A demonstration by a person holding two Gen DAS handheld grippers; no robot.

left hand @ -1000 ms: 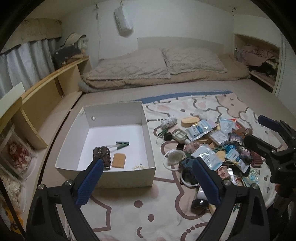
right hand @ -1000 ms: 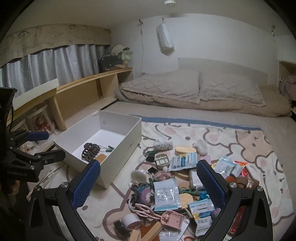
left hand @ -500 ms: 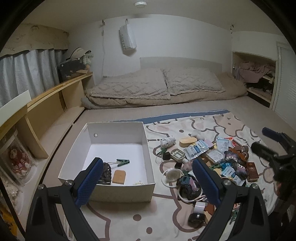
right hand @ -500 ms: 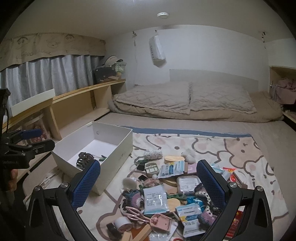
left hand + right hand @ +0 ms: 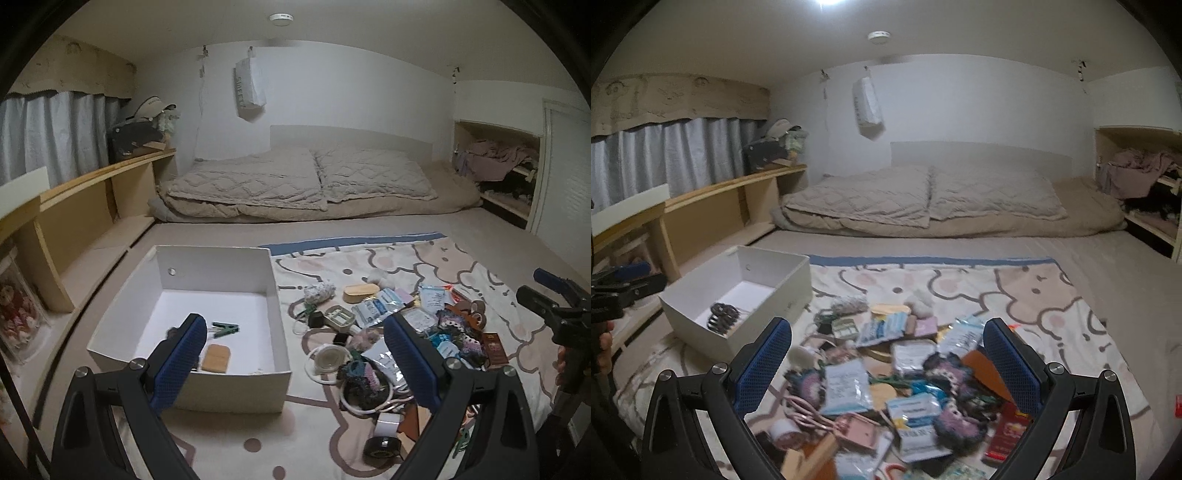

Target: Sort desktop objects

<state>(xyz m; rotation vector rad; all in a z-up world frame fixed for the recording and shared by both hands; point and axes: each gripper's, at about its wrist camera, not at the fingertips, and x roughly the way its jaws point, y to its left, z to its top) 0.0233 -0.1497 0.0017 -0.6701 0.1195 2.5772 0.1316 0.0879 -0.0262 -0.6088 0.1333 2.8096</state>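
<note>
Fingers (image 5: 177, 363) of both the left gripper (image 5: 295, 363) and right gripper (image 5: 886, 363) are standing wide apart, gripping nothing. Both have been rising and tilting back within the last second, suggesting repositioning between picks. Mixed pile of packets and trinkets (image 5: 897, 376) is lying at 3 o'clock of the white rectangular cardboard box (image 5: 192, 384), which is holding a green clip (image 5: 224, 328) and tan wooden card (image 5: 216, 359).

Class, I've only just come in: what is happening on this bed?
A person holds a gripper in each hand, sorting clutter. The left gripper and right gripper are both open and hold nothing. The white cardboard box already contains a green clothes peg, a small wooden piece and a dark hair claw. A heap of packets and trinkets remains on the patterned blanket.
</note>
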